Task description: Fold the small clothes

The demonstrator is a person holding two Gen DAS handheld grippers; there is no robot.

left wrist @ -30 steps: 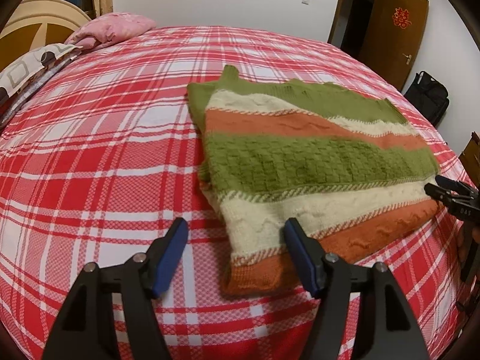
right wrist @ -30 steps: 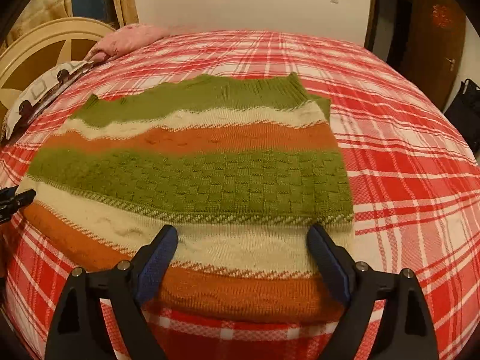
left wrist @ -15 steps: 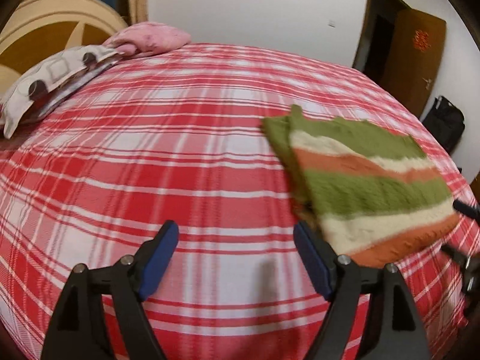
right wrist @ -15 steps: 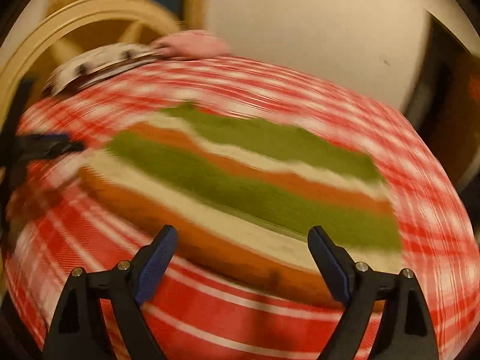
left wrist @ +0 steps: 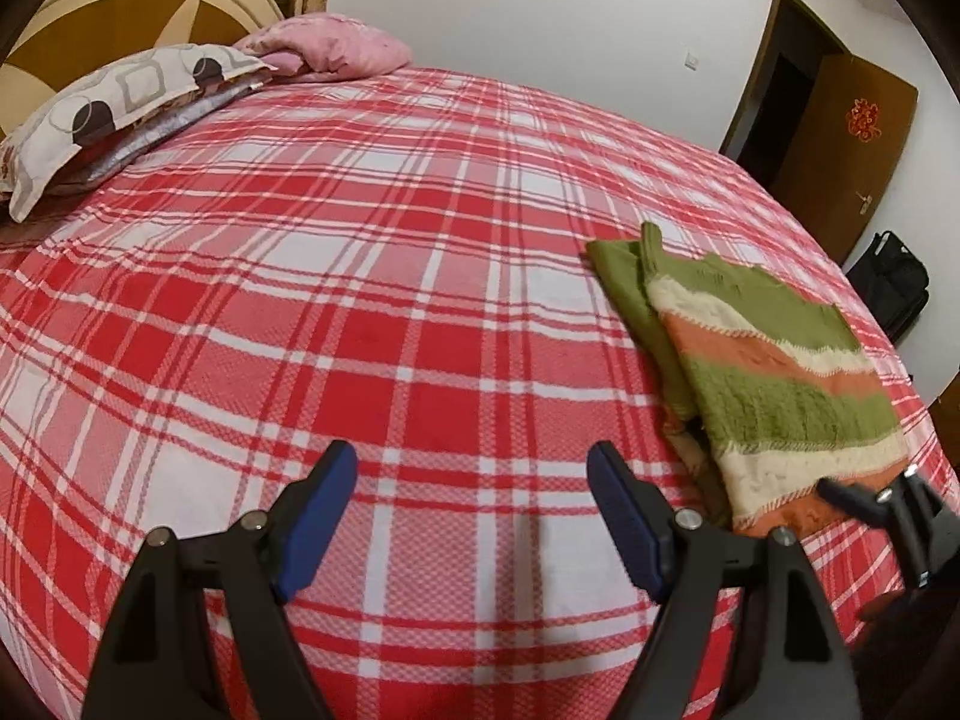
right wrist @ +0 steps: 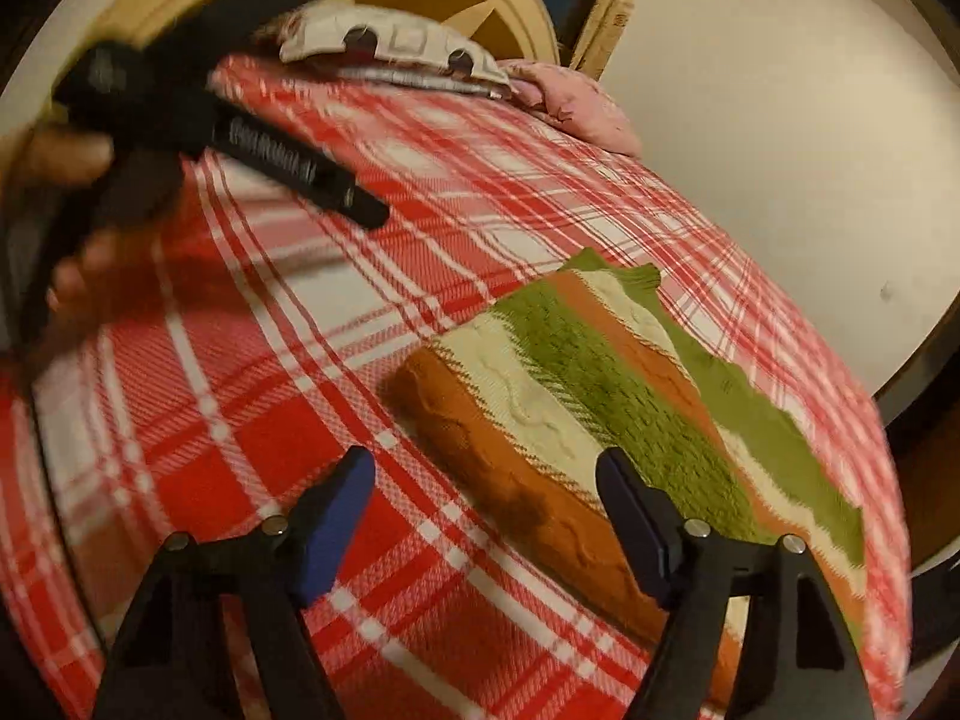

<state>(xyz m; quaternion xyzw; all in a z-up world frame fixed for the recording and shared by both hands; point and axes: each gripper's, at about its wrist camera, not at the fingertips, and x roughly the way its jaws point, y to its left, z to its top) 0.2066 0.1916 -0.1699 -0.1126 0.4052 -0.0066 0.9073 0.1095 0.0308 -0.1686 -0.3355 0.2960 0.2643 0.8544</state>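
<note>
A: Nearest, the left gripper [left wrist: 471, 516] is held wide over bare plaid bedspread [left wrist: 384, 312], nothing between its jaws. The right gripper [right wrist: 486, 519] has just been narrowing, yet nothing is gripped; one blue pad [right wrist: 630, 516] hangs above the folded sweater [right wrist: 606, 420].

B: Where is the sweater found?

A: Flat on the bedspread, off to the left gripper's right. The layers could be dragged askew if only the top one is pinched.

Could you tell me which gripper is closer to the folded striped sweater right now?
Right. The right gripper is at the sweater's orange hem; the left gripper is over bare bedspread beside it.
</note>
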